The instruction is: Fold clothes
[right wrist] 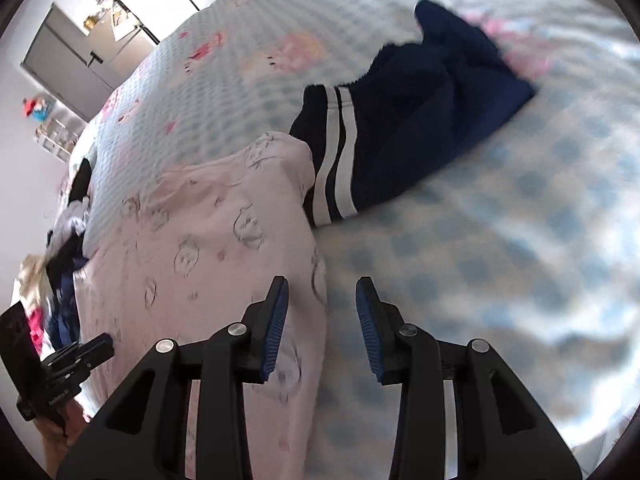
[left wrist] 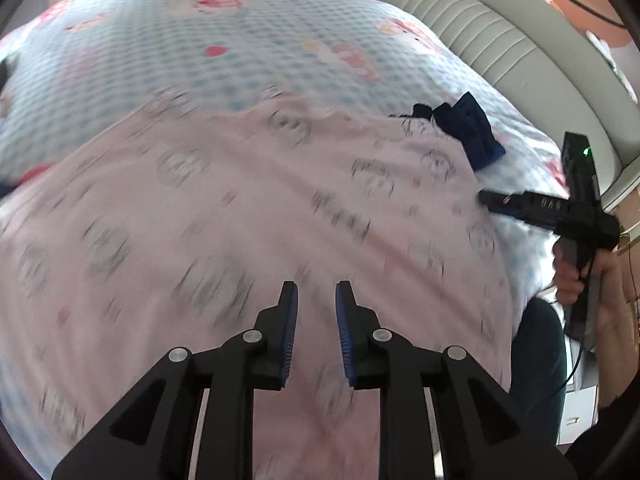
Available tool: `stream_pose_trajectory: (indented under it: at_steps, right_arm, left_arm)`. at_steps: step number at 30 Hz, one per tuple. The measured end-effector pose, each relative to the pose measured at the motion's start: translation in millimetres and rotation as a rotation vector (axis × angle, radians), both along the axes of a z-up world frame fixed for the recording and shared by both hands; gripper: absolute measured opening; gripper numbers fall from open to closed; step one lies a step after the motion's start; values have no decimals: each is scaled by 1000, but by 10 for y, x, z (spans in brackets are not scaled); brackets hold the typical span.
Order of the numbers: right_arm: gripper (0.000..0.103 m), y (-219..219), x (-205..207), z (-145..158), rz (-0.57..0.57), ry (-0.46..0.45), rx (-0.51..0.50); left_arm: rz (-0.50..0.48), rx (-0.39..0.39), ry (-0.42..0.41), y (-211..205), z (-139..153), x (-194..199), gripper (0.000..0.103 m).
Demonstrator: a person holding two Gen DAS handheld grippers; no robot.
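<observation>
A pale pink garment with small grey prints lies spread flat on the bed; the right wrist view shows its right edge. My left gripper hovers over its near part, open, with nothing between the blue pads. My right gripper is open above the garment's right edge, with nothing in it. It shows in the left wrist view at the right, held by a hand. A navy garment with white stripes lies crumpled just beyond the pink one, also seen as the navy cloth.
The bed carries a blue checked cover with pink cartoon prints. A padded grey headboard runs along the right. A heap of mixed clothes sits at the bed's left side. A grey cabinet stands by the wall.
</observation>
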State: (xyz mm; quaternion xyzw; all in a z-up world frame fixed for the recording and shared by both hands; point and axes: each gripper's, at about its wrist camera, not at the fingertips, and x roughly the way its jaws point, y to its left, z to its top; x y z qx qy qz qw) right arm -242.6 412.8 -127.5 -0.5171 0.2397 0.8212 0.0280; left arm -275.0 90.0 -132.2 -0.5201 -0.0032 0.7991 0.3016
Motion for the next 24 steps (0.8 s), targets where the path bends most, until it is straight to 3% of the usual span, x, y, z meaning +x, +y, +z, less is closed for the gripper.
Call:
stream_pose_trajectory:
  at_steps: [3,7,12,15,16,18,21,24]
  right_arm:
    - [33,-68,-153,-69,17,21,-61]
    - [25,-262,-369,36,76,99,-75]
    - [21,-761,-688,118,227,159,-89]
    - [22,-1168,-722,25,391,116,-62]
    - [25,-1245,-675,13,437,102,-62]
    - [29,-1329,-570,22,502,89,-72]
    - [32,-1103,-348,192,459,149,-95]
    - [35,-646,-314,231,261,165,-84]
  left_arm:
    - [33,-19,45,201,-5,-354,21]
    - [146,0,46,263,-50,-943,42]
    - [135,34,-6,390,-249,-1332,42]
    - [144,-71,13,446,-364,-1366,37]
    - [155,-111,24,441,-388,-1357,22]
    - [195,-181,50,355,-393,-1312,21]
    - [216,-222,77,239,-351,-1259,21]
    - [208,-118,77,165,-254,-1279,21]
